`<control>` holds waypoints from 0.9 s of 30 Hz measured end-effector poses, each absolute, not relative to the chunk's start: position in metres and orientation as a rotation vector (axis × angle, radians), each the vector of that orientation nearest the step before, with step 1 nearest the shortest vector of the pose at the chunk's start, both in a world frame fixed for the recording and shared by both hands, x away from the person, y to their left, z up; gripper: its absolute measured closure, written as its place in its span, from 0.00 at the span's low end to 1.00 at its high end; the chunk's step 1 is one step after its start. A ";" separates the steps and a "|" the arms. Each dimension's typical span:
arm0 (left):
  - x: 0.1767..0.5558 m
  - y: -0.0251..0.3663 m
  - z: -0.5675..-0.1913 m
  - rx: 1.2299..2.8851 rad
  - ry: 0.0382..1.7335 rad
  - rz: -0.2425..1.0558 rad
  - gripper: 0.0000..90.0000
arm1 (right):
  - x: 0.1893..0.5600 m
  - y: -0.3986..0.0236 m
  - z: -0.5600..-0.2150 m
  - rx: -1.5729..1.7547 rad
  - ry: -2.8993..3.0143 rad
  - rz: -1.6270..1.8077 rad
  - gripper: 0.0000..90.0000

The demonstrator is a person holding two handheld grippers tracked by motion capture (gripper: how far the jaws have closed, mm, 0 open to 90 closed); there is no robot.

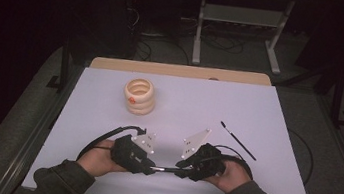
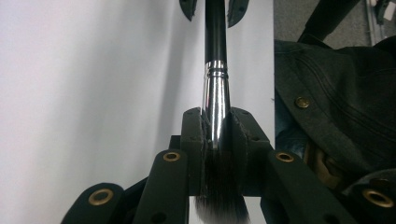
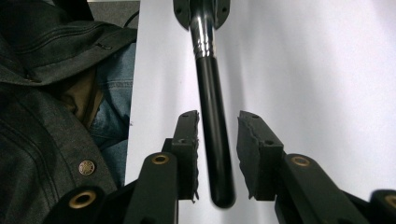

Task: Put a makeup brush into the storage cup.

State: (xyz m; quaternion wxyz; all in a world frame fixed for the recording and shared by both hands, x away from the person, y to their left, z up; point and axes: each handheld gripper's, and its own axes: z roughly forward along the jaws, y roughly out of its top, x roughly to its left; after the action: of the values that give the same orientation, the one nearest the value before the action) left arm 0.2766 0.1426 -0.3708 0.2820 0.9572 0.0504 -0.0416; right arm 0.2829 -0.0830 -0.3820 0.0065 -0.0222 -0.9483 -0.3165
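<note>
the white tabletop [image 1: 259, 108] carries a stacked cream ring holder [image 1: 139, 96] at the far left and a thin black brush [image 1: 238, 140] lying at the right, both well apart from the hands. near the front edge the left tool [image 1: 150, 166] and right tool [image 1: 179, 168] face each other with a makeup brush [image 1: 164, 168] spanning between them. the left tool is clenched on the brush's chrome ferrule [image 2: 215, 105], bristles behind its pads. the right tool's jaws stand apart around the black handle [image 3: 214, 140], not pressing it. this looks like a handover to the left; next, the right should back off clear of the handle.
</note>
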 end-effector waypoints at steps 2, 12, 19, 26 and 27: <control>0.277 0.143 -0.370 2.562 0.134 -0.115 0.85 | 0.282 -0.081 -0.384 -0.072 -2.964 -0.971 0.78; 0.279 0.151 -0.375 2.480 0.212 -0.149 0.66 | 0.278 -0.079 -0.392 -0.032 -2.959 -0.943 0.87; 0.279 0.162 -0.382 2.414 0.290 -0.166 0.54 | 0.276 -0.100 -0.404 -0.152 -2.911 -1.054 0.87; 0.281 0.158 -0.382 2.363 0.302 -0.214 0.51 | 0.274 -0.107 -0.400 -0.190 -2.848 -1.241 0.87; 0.281 0.156 -0.381 2.358 0.307 -0.218 0.51 | 0.274 -0.105 -0.399 -0.181 -2.842 -1.261 0.87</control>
State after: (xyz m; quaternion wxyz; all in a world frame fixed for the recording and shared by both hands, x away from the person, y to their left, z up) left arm 0.2810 0.1565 -0.3808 0.3682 0.9181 0.1194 -0.0850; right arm 0.2745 -0.1053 -0.3986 0.0137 -0.0580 -0.9124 -0.4049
